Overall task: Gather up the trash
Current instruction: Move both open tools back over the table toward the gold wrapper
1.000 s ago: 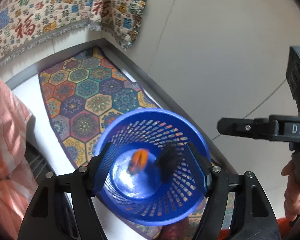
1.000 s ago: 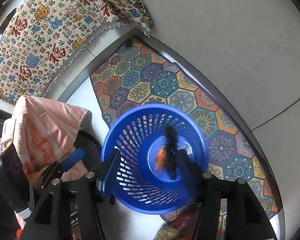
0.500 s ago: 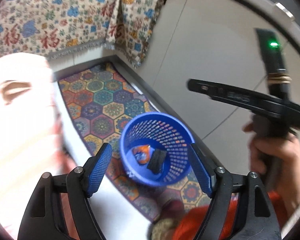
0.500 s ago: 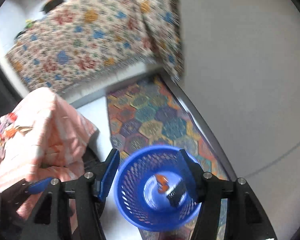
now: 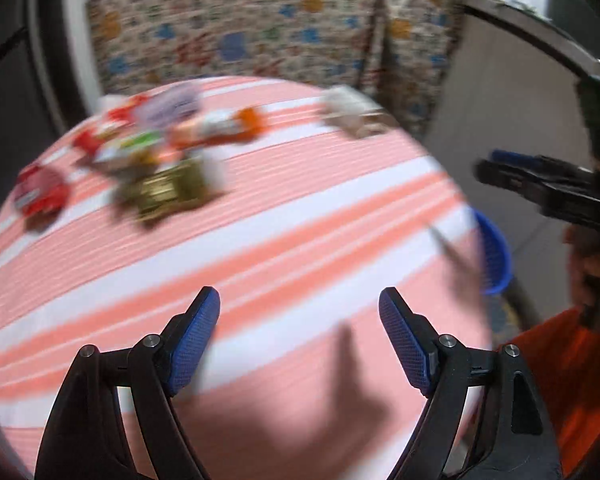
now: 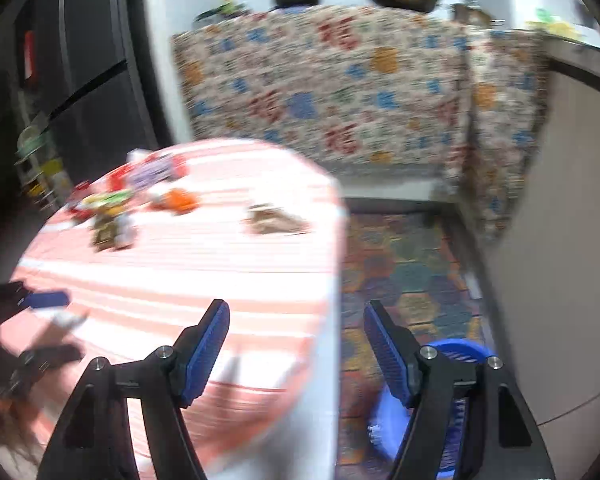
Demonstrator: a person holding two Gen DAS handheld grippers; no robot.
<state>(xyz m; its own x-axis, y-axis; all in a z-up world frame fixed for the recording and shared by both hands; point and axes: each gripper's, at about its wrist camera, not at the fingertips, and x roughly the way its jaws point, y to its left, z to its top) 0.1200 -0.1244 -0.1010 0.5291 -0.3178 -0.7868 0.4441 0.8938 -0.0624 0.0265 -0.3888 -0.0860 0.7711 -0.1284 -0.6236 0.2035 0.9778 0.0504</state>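
Note:
Both views are blurred by motion. Several wrappers lie on a table with a pink-and-white striped cloth (image 5: pixel 300 240): a gold-brown one (image 5: pixel 168 190), an orange-white one (image 5: pixel 224 128), a red one (image 5: pixel 40 196) and a pale crumpled one (image 5: pixel 352 116). The same pile (image 6: pixel 112 216) and a brown wrapper (image 6: pixel 276 220) show in the right wrist view. My left gripper (image 5: pixel 300 320) is open and empty over the near cloth. My right gripper (image 6: pixel 296 336) is open and empty at the table's right edge. The blue basket (image 6: pixel 456 396) stands on the floor, right of the table (image 5: pixel 496 256).
A patterned cloth (image 6: pixel 340 80) covers a counter behind the table, with pots on top. A hexagon-patterned rug (image 6: pixel 404 272) lies on the floor under the basket. A dark cabinet (image 6: pixel 60 80) stands at the left.
Both grippers have swung up from over the blue basket, where an orange and a black item lay, to face the striped table with its wrappers.

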